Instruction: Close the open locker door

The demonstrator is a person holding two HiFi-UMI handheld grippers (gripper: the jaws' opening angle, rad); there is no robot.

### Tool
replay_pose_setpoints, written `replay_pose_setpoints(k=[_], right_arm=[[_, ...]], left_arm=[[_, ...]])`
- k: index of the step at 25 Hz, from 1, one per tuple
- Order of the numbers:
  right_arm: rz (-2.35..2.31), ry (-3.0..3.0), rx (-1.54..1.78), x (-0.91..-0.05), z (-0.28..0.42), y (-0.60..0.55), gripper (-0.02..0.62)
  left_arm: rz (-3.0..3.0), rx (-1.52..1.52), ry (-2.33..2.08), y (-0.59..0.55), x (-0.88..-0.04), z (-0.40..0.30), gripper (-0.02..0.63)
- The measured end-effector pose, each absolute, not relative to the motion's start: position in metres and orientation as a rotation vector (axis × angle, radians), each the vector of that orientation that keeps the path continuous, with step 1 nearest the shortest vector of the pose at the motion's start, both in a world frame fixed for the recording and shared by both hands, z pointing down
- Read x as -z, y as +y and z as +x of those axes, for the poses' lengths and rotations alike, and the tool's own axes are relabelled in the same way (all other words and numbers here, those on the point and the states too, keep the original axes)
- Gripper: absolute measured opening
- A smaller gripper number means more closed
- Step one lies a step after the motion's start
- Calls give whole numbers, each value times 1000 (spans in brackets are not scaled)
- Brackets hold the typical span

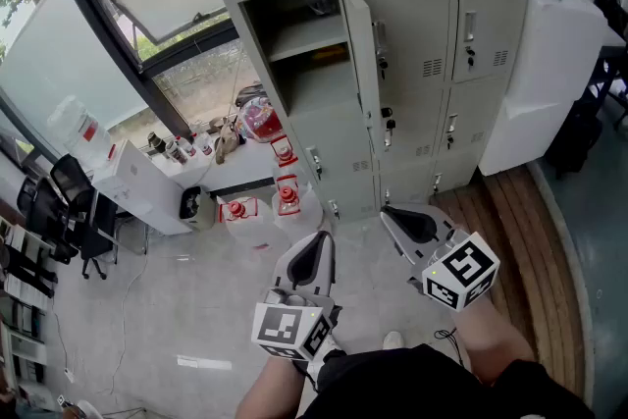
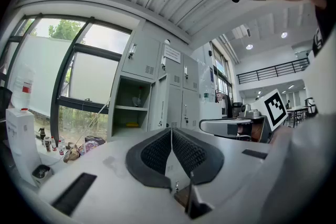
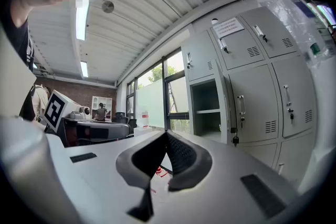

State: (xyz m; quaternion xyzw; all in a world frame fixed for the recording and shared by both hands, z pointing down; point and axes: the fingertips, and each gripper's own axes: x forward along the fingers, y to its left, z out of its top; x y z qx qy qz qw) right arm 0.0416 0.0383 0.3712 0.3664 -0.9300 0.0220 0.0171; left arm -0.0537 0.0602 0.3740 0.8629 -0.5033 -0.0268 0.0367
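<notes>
The grey locker bank fills the top of the head view. One compartment stands open, with a shelf inside and its door swung out toward me. Both grippers hang low in front of it, well short of the door, touching nothing. My left gripper is shut and empty; in its own view the ribbed pads meet at the left gripper's tips, with the open compartment ahead on the left. My right gripper is shut and empty too. Past the right gripper's tips, its view shows the door nearly edge-on.
Water bottles with red caps stand on the floor by the locker's base. A low white cabinet and black office chairs sit at the left under the window. A tall white unit stands on the right beside a wooden floor strip.
</notes>
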Motion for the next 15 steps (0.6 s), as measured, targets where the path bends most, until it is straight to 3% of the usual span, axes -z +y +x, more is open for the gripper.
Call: replay_pose_setpoints(k=[15], right_arm=[[1134, -2921, -67, -368, 38, 36, 54]], left_arm=[[2642, 80, -1540, 58, -370, -54, 20]])
